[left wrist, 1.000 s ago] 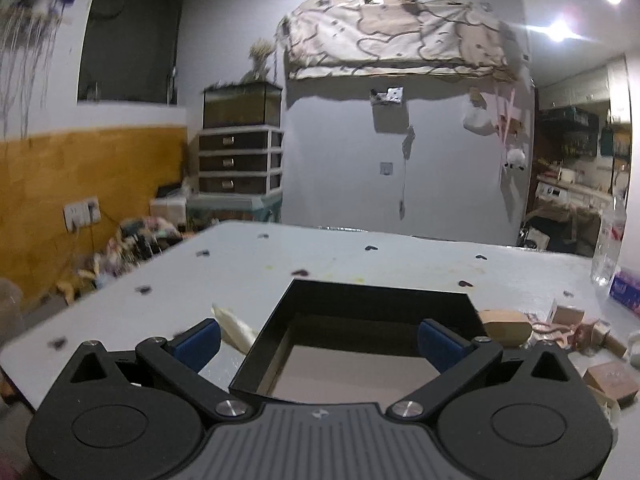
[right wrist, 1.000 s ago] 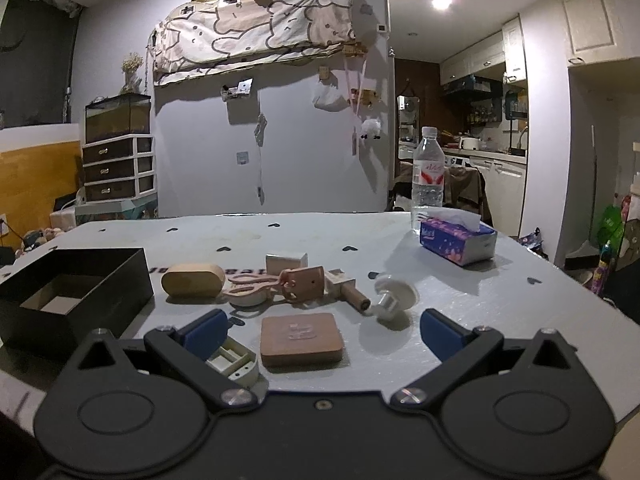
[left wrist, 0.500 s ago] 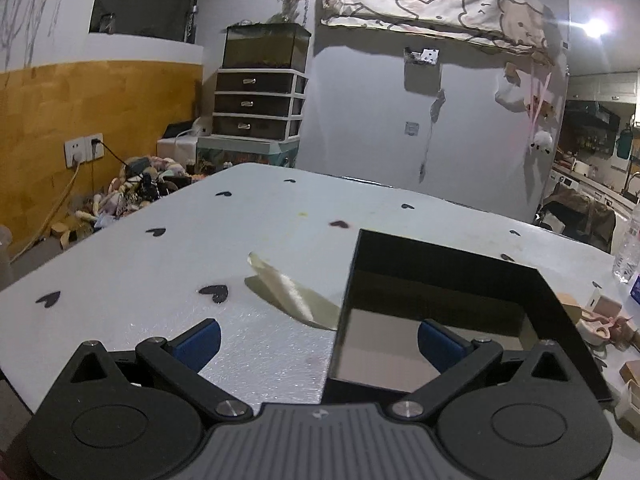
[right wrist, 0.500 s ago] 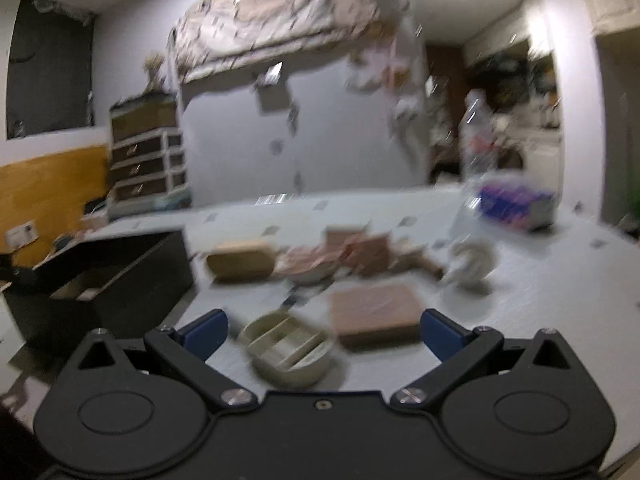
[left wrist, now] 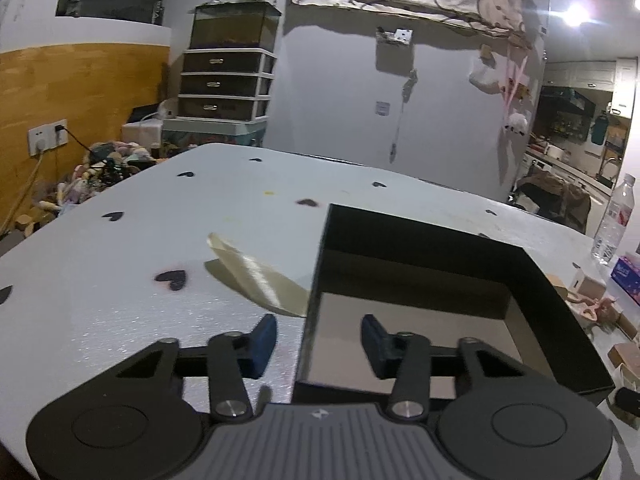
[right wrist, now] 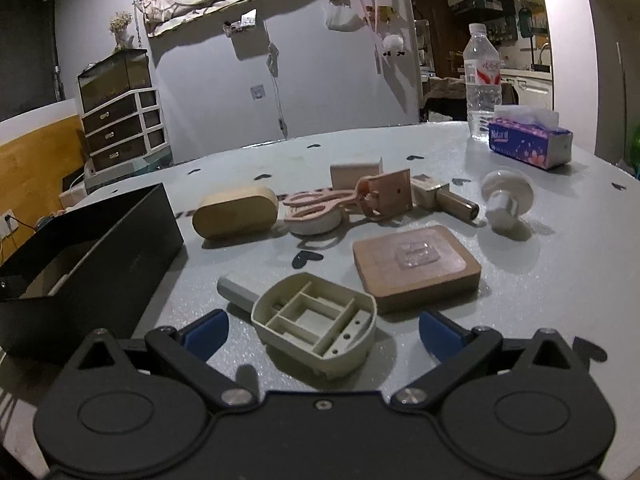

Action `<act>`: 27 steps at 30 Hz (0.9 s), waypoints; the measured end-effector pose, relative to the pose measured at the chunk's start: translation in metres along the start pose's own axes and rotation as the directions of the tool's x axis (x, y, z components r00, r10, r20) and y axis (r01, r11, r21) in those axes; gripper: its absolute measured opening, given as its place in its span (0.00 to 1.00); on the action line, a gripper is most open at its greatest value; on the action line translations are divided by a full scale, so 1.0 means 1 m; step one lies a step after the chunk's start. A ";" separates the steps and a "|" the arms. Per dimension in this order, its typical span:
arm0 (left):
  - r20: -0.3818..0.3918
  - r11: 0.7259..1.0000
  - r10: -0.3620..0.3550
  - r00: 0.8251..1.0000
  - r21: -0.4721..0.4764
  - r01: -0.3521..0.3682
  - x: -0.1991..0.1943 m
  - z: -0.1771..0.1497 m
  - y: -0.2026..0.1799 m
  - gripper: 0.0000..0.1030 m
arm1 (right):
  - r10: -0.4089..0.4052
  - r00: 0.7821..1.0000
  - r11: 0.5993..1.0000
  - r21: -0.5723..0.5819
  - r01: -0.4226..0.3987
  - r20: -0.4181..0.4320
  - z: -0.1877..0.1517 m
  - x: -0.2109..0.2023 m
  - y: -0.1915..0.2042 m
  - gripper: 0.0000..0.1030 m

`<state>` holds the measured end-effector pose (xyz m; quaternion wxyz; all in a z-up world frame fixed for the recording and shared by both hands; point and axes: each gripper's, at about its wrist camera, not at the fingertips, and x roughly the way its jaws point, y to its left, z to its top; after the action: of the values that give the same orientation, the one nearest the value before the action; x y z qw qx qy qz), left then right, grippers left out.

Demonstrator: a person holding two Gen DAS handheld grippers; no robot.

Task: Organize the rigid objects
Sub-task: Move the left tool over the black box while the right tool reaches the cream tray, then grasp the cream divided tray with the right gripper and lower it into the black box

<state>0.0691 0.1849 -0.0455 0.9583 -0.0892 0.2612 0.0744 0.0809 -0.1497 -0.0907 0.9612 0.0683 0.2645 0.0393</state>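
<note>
Left wrist view: the left gripper (left wrist: 318, 342) hangs over the near left wall of an open black box (left wrist: 560, 304) on a pale table (left wrist: 120, 280) printed with black hearts. Its blue jaws have just been closing and now straddle that wall, one outside, one inside, with a gap on each side, not pressing it. A cream curved piece (left wrist: 256, 276) lies just left of the box.

Right wrist view: the right gripper (right wrist: 322, 330) stands wide open around a cream compartmented scoop (right wrist: 316, 320), its pads clear of it. Beyond lie a square wooden block (right wrist: 416, 266), an oval wooden box (right wrist: 236, 211), pink scissors (right wrist: 320, 202) and a white knob (right wrist: 506, 196). The black box sits at left. A purple tissue pack (right wrist: 528, 142) reads "Natural"; the red label on the water bottle (right wrist: 483, 84) is illegible.
</note>
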 end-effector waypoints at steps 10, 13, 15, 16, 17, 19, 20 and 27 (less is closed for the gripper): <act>0.014 1.000 0.010 1.000 0.022 -0.010 0.009 0.001 0.002 0.14 | -0.078 0.997 0.995 -0.061 0.077 -0.017 0.004 0.009 0.011 0.72; 0.020 0.999 0.007 1.000 0.041 -0.008 0.010 0.001 0.003 0.09 | -0.077 0.997 0.994 -0.078 0.075 -0.016 0.004 0.007 0.013 0.64; 0.025 0.999 0.003 1.000 0.050 -0.004 0.011 0.002 0.004 0.07 | -0.056 0.998 0.995 -0.080 0.054 -0.020 0.005 0.006 0.012 0.64; 0.027 0.999 0.002 1.000 0.054 -0.003 0.011 0.001 0.005 0.06 | -0.043 0.999 0.996 -0.078 0.041 -0.025 0.005 0.005 0.011 0.64; 0.029 0.998 0.000 1.000 0.057 -0.002 0.012 0.002 0.005 0.04 | -0.029 0.999 0.997 -0.074 0.027 -0.026 0.006 0.003 0.011 0.64; 0.031 0.998 -0.007 1.000 0.057 0.005 0.013 0.002 0.007 0.03 | 0.003 1.000 0.997 -0.072 -0.004 -0.012 0.010 -0.003 0.011 0.64; 0.032 0.998 -0.013 0.999 0.056 0.011 0.013 0.001 0.008 0.03 | 0.020 1.000 0.997 -0.071 -0.019 0.003 0.013 -0.008 0.011 0.64; 0.038 0.998 -0.015 0.999 0.062 0.013 0.013 0.001 0.008 0.03 | 0.130 0.987 0.991 -0.055 -0.125 0.090 0.053 -0.026 0.018 0.64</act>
<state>0.0790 0.1941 -0.0525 0.9659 -0.0598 0.2443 0.0612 0.0853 -0.1405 -0.0293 0.9693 0.0634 0.2136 0.1040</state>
